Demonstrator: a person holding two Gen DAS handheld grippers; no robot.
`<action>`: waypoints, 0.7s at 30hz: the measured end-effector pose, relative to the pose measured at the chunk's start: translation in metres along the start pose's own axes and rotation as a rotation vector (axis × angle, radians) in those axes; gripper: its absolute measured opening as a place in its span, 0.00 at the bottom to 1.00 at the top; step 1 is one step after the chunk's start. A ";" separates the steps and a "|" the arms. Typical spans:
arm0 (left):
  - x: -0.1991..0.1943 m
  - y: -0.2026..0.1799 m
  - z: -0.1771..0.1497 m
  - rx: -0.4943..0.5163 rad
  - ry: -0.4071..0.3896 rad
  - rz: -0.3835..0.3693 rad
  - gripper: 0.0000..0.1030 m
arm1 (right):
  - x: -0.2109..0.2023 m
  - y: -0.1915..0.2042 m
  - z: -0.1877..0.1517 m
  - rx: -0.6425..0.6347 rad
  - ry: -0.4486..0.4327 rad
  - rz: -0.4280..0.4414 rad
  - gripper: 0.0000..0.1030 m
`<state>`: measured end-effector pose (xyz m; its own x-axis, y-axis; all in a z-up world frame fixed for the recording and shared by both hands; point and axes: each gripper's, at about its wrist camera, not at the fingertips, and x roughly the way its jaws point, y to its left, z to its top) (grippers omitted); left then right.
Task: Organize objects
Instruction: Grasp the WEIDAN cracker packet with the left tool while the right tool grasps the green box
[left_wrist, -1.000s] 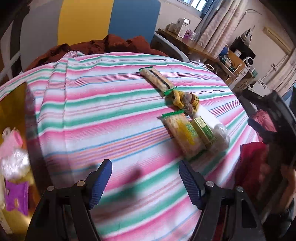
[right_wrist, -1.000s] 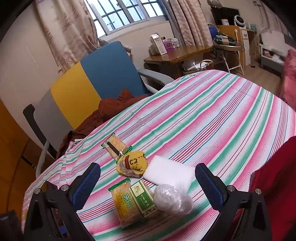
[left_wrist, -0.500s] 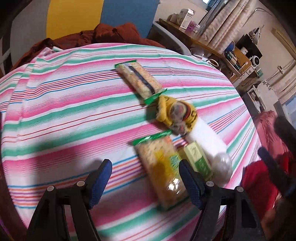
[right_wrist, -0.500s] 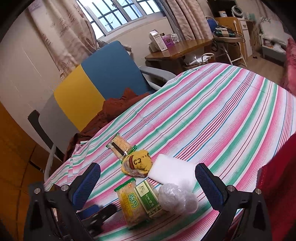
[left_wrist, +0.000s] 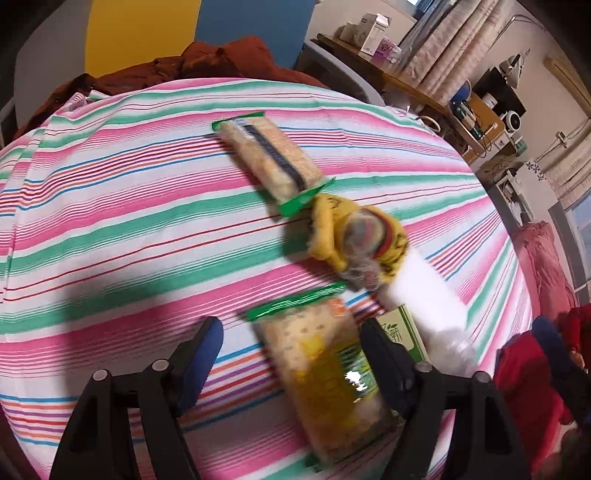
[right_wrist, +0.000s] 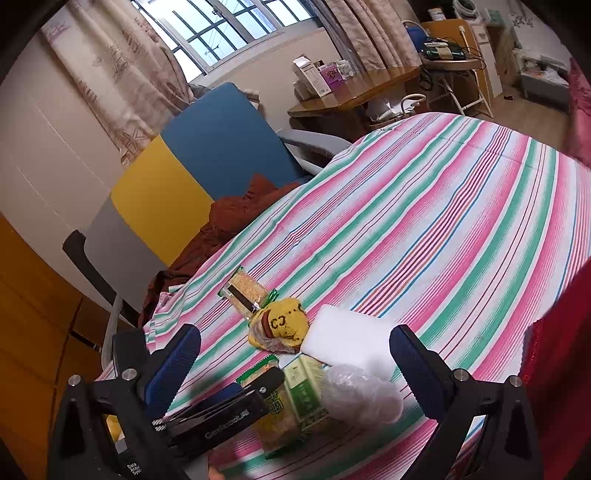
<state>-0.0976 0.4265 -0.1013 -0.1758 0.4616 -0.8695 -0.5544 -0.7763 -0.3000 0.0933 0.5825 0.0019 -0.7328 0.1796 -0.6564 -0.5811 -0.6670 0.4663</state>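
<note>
Since a second ago the left gripper (left_wrist: 290, 349) has travelled across the striped tablecloth (left_wrist: 122, 229) and now stands over the yellow cracker packet (left_wrist: 321, 376), which was far ahead of it before. Its jaws are wide and have just closed a little; the packet lies between them, close to the right finger, but I cannot tell if a pad touches it. Just beside this packet lies a green box (right_wrist: 304, 393), and next to it a crumpled clear plastic bag (right_wrist: 360, 393). Behind them a white foam block (right_wrist: 347, 345) and a yellow plush toy (left_wrist: 354, 236) lie touching, and a second cracker packet (left_wrist: 269, 157) lies further back, near the toy. The right gripper (right_wrist: 295, 356) has hardly moved; it hovers above the same group, jaws wide apart and holding nothing.
</note>
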 end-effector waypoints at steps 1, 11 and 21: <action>-0.001 -0.002 -0.002 0.031 -0.003 0.007 0.72 | 0.000 0.000 0.000 0.001 0.000 0.000 1.00; 0.011 -0.032 0.001 0.121 0.058 0.140 0.77 | 0.001 0.002 -0.001 -0.021 -0.001 -0.036 1.00; -0.016 -0.010 -0.041 0.280 -0.027 0.140 0.53 | 0.001 -0.001 -0.001 -0.010 0.002 -0.032 1.00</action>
<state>-0.0557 0.4091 -0.1004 -0.2862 0.3728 -0.8827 -0.7251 -0.6865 -0.0549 0.0932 0.5828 0.0005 -0.7130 0.1994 -0.6722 -0.6007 -0.6681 0.4391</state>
